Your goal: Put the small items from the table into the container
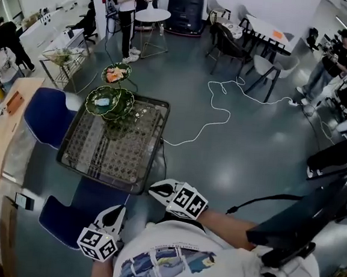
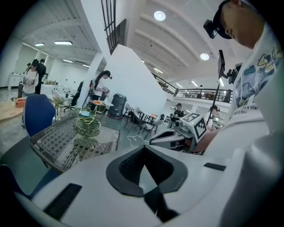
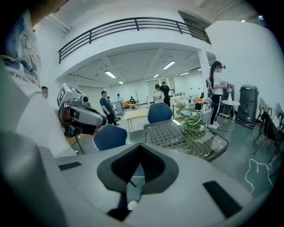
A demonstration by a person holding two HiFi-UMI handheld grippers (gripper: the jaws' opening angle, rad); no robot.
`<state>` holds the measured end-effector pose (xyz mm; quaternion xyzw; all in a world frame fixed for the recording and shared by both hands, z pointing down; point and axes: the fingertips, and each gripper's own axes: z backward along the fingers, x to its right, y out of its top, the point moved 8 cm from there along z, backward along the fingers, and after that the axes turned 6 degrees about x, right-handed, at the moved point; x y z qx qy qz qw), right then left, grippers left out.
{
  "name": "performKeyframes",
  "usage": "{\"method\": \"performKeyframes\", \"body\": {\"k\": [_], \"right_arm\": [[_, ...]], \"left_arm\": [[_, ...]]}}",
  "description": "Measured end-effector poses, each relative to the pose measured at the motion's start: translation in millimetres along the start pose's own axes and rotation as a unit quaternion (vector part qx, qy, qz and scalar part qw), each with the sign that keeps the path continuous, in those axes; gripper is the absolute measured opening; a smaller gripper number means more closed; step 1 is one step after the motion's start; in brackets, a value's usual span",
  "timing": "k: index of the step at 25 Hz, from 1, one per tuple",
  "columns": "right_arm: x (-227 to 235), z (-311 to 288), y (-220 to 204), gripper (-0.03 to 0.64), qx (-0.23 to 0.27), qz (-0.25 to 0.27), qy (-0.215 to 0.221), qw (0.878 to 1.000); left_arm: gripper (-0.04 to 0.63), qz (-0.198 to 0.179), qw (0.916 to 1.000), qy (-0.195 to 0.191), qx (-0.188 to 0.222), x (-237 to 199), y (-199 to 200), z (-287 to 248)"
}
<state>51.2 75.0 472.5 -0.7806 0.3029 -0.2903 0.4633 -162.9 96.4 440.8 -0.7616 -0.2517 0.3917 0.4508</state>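
The small items (image 1: 141,110) lie as pale bits on the upper right part of the glass-topped counter (image 1: 109,153), too small to name. Just left of them, at the counter's upper edge, stands the green tiered dish stand (image 1: 109,102). Its lower leaf-shaped dish carries something pale blue, and its upper dish holds orange and white pieces.

Both of your grippers are well short of all this, below the counter's lower edge in the head view. Your left gripper (image 1: 120,210) sits at the lower left of centre. In the left gripper view its jaws (image 2: 144,148) meet at the tips with nothing between them, and the dish stand (image 2: 87,124) shows far off at the left. Your right gripper (image 1: 154,190) is beside the counter's lower right corner. Its jaws (image 3: 140,145) are closed and empty, with the dish stand (image 3: 194,123) at the far right.

Two blue chairs (image 1: 46,114) stand along the counter's left side. A white cable (image 1: 215,108) snakes over the grey floor (image 1: 251,148) to the right.
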Motion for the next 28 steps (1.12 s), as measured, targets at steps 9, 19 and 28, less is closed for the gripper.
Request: {"method": "performKeyframes", "body": {"k": [9, 19, 28], "right_arm": [[-30, 16, 15, 0.009, 0.002, 0.037, 0.029, 0.999], [-41, -2, 27, 0.009, -0.009, 0.057, 0.07, 0.996], [-40, -4, 6, 0.008, -0.016, 0.065, 0.084, 0.994]], "left_arm": [[0.008, 0.007, 0.9998, 0.015, 0.013, 27, 5, 19], [0.008, 0.044, 0.9975, 0.038, 0.04, 24, 1, 34], [0.008, 0.052, 0.9961, 0.049, 0.052, 25, -19, 27]]}}
